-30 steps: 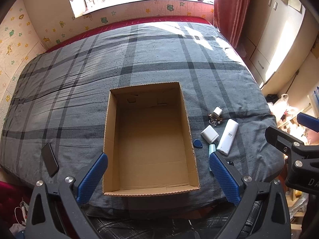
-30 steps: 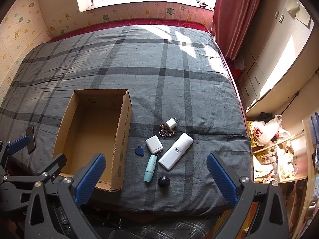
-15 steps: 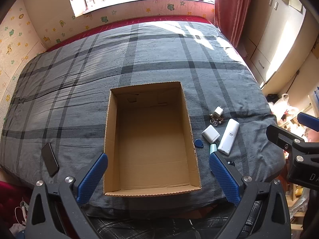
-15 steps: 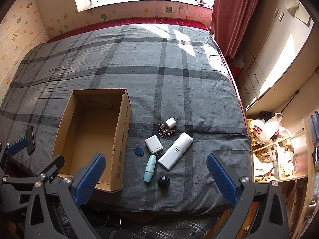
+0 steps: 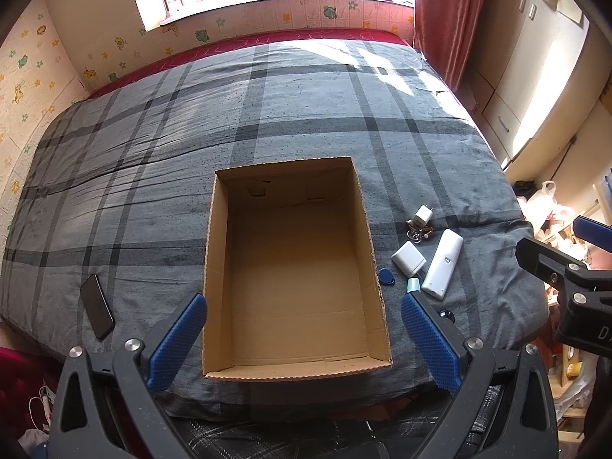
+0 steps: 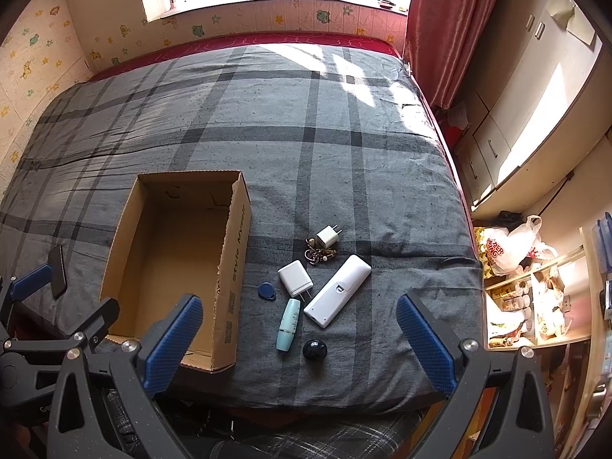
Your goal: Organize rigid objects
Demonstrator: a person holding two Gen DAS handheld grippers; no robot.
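Observation:
An empty cardboard box [image 5: 376, 267] [image 6: 235, 252] lies open on the grey plaid bed. Just right of it sit a white remote [image 6: 337, 290] [image 5: 442, 264], a large white charger [image 6: 295, 278] [image 5: 408, 256], a small white plug [image 6: 328, 236] [image 5: 423, 216] on a keyring [image 6: 319, 254], a blue key fob [image 6: 266, 291] [image 5: 387, 277], a teal tube [image 6: 288, 319] and a dark ball [image 6: 314, 349]. My left gripper [image 5: 302, 332] hangs open over the box's near end. My right gripper [image 6: 294, 334] is open above the small items, holding nothing.
A black phone [image 5: 97, 306] [image 6: 58, 271] lies on the bed left of the box. The bed's near edge runs just under both grippers. Cupboards [image 6: 508, 99], a red curtain [image 6: 436, 26] and shelves with bags [image 6: 516, 248] stand to the right.
Both views have shifted only slightly; the right gripper has edged a little toward the small items. Nothing on the bed has moved, and both grippers stay open.

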